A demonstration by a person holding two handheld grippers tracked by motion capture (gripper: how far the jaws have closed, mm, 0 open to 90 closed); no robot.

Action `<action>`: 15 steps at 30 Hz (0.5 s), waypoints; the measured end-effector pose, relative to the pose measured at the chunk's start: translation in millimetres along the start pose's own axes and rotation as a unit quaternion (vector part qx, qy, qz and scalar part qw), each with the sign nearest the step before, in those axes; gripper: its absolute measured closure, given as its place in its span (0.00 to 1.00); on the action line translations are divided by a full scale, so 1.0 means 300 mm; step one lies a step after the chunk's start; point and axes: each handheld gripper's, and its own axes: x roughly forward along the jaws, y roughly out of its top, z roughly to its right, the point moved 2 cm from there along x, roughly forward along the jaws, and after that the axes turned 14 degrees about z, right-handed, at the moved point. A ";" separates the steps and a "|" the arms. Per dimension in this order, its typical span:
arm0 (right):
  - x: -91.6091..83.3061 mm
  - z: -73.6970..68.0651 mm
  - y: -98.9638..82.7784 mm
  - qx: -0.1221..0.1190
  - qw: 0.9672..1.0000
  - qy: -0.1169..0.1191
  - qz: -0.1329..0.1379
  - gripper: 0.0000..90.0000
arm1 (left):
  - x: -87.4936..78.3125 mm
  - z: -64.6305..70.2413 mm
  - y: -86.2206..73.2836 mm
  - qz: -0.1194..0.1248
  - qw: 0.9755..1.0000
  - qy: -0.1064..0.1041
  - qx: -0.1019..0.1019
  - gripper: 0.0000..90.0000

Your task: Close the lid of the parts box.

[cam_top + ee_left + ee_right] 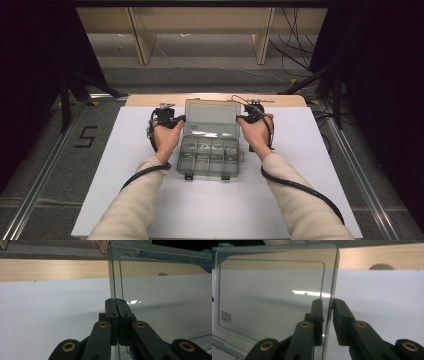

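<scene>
White sheeting covers most of the table, with a strip of bare wood along the far edge. A clear plastic box with small compartments sits at mid-table, its lid standing open and nearly upright. I hold that lid from both sides. My left gripper pinches the lid's left edge, jaws pressed together on it. My right gripper straddles the right edge, but its jaws stand a little spread: one pad lies against the plastic, the other just off it. To swing the lid well, I judge both hands should move together in one arc about the hinge, evenly, so the thin plastic does not twist. Both sides and the table behind the lid are clear.
</scene>
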 end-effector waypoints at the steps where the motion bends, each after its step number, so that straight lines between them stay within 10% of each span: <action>1: 0.000 0.004 0.004 -0.008 1.000 0.004 0.004 0.93 | 0.000 -0.002 -0.001 -0.001 1.000 0.000 0.000 0.99; 15: -0.004 0.011 0.005 -0.022 0.999 0.003 0.034 0.97 | 0.028 -0.027 -0.004 0.000 1.000 -0.014 -0.017 0.90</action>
